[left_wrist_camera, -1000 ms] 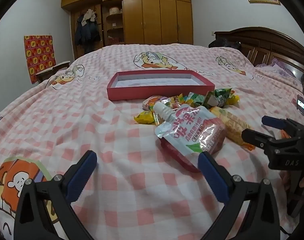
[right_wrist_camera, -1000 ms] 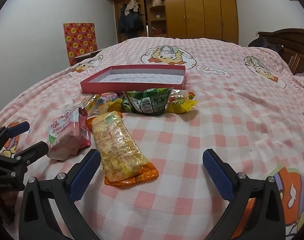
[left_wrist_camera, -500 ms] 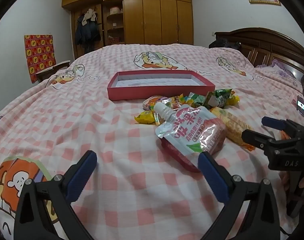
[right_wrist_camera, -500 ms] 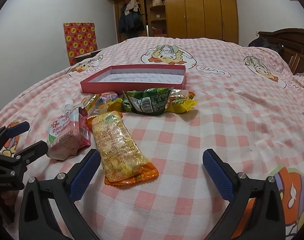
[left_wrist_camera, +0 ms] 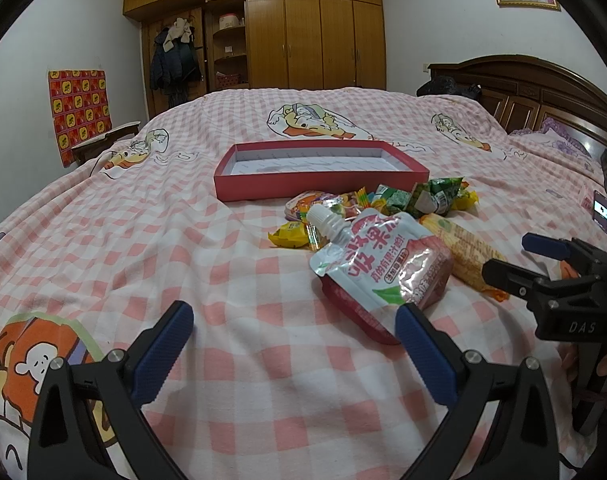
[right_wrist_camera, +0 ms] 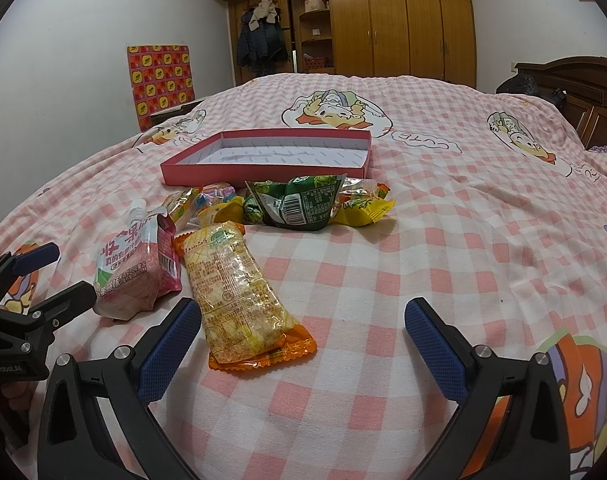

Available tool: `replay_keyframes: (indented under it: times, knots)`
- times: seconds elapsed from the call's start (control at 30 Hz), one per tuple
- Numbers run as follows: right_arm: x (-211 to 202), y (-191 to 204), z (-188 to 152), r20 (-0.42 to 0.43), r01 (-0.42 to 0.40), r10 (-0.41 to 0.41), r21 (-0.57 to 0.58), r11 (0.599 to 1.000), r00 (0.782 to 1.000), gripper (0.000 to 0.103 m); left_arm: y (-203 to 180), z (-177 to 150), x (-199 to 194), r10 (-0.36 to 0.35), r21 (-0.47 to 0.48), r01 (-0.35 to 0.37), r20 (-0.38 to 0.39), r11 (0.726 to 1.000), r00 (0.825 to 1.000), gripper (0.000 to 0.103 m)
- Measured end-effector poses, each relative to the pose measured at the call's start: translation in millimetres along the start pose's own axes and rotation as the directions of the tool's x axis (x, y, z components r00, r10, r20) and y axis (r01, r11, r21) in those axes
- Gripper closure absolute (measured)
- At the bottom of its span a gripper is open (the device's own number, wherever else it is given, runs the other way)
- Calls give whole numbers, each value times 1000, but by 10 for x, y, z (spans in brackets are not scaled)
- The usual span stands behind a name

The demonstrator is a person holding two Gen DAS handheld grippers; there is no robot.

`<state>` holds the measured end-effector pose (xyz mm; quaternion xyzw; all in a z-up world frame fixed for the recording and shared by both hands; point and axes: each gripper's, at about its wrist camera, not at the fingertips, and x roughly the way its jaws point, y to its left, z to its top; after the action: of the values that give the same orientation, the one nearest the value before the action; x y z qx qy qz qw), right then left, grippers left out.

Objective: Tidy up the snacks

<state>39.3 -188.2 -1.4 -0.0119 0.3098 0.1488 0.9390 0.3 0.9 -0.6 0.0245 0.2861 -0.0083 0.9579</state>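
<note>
A shallow red box point(left_wrist_camera: 321, 174) point(right_wrist_camera: 267, 168) with a white inside lies empty on the bed. In front of it sits a heap of snacks: a pink jelly pouch with a white spout point(left_wrist_camera: 379, 264) point(right_wrist_camera: 137, 264), a long orange-edged cracker pack point(right_wrist_camera: 235, 292) point(left_wrist_camera: 461, 252), a green packet point(right_wrist_camera: 299, 204) point(left_wrist_camera: 435, 196) and several small yellow and bright sweets point(left_wrist_camera: 291, 234). My left gripper point(left_wrist_camera: 293, 344) is open and empty, just short of the pouch. My right gripper point(right_wrist_camera: 303, 336) is open and empty, its left finger beside the cracker pack.
The pink checked bedspread point(left_wrist_camera: 143, 240) with cartoon ducks covers the whole bed. A dark wooden headboard point(left_wrist_camera: 543, 96) stands at the right, wooden wardrobes point(left_wrist_camera: 303, 28) at the far wall. A small table point(left_wrist_camera: 103, 140) with a red patterned panel stands by the left wall.
</note>
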Motion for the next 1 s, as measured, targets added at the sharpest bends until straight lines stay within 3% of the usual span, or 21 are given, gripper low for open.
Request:
replay_keyframes:
  times: [1.0]
  knots:
    - [15,11,-6,-2,1,-1,0,1000,1000,0,-23,10,-6,2,6,-2,0,1000,1000,0]
